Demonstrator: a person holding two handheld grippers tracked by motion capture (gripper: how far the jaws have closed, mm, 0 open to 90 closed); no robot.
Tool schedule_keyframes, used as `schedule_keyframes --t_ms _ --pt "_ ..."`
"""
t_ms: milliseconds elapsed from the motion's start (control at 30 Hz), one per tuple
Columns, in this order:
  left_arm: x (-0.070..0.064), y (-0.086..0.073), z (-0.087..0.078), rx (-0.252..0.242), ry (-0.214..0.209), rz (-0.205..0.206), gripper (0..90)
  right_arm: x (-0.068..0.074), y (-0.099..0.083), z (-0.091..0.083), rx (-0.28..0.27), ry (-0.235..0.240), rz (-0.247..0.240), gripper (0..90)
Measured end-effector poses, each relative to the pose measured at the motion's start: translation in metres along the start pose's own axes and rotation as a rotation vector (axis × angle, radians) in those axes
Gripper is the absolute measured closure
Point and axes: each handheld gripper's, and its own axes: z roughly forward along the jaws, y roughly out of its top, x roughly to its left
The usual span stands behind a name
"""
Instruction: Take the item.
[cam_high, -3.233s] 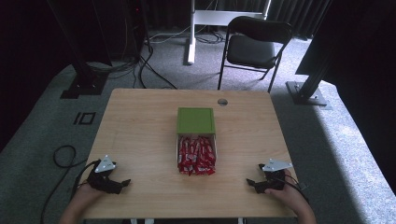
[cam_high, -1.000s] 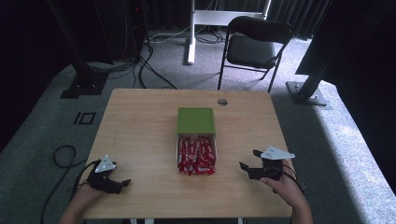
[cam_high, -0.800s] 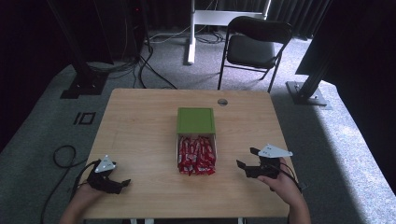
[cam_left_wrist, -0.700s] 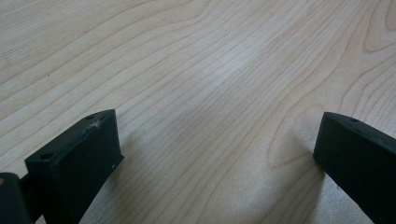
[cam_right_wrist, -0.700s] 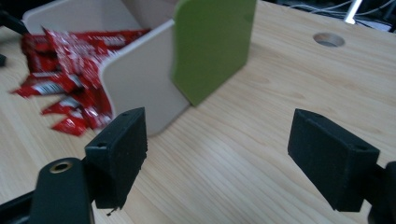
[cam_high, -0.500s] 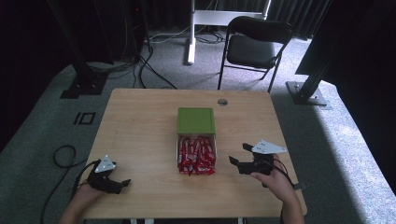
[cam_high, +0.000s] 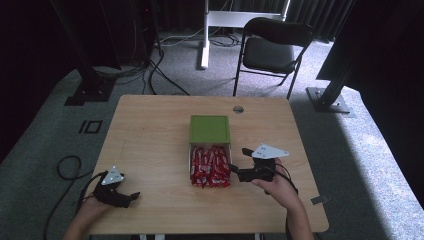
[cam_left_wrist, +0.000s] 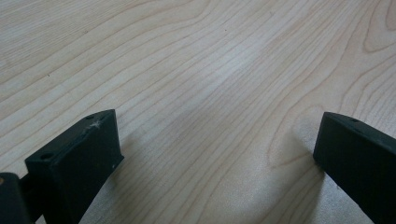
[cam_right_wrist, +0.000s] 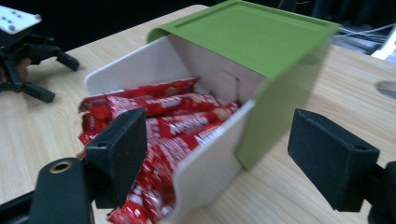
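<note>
While the right gripper (cam_high: 239, 172) hovers just beside the right wall of the white tray (cam_high: 190, 159), its jaws stand spread wide with nothing between them, and in the right gripper view they frame the tray's near corner and the red candy bars (cam_right_wrist: 163, 121) heaped inside. The tray sits at the middle of the table (cam_high: 150, 130), half drawn out of a green box (cam_high: 210, 129) toward the table's near edge; the box lies on the far side of the tray and touches it. The bars lie mostly lengthwise, their long axes running from the far edge toward the near edge, with their ends pointing at the person. To take one well, I judge the gripper should come in over the tray wall, lower onto a single top bar, and close across its narrow width rather than along its length, so the slippery wrapper does not bunch or drag its neighbours out. The left gripper (cam_high: 125, 196) rests near the table's near left corner, its jaws likewise spread apart over bare wood and well away from the tray.
</note>
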Motion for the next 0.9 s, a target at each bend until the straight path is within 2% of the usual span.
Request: schedule_keyframes --t_ms 67,333,467,800,833,900 --pt "0.000 0.000 0.000 -0.001 0.000 -0.001 1.5 0.006 0.005 0.008 -0.008 0.024 0.001 19.9" --pt "0.000 0.000 0.000 -0.001 0.000 -0.001 1.5 0.021 0.016 0.029 -0.006 0.051 -0.004 20.5" --pt "0.000 0.000 0.000 -0.001 0.000 -0.001 1.5 0.028 0.020 0.040 -0.005 0.057 0.018 22.7" --pt "0.000 0.000 0.000 -0.001 0.000 0.000 1.5 0.040 0.022 0.059 0.004 0.040 0.047 27.2" --pt "0.000 0.000 0.000 0.000 -0.001 0.001 1.5 0.043 0.022 0.062 0.012 0.008 0.044 28.0" --pt "0.000 0.000 0.000 0.000 -0.001 0.001 1.5 0.045 0.023 0.065 0.019 -0.016 0.060 27.9"
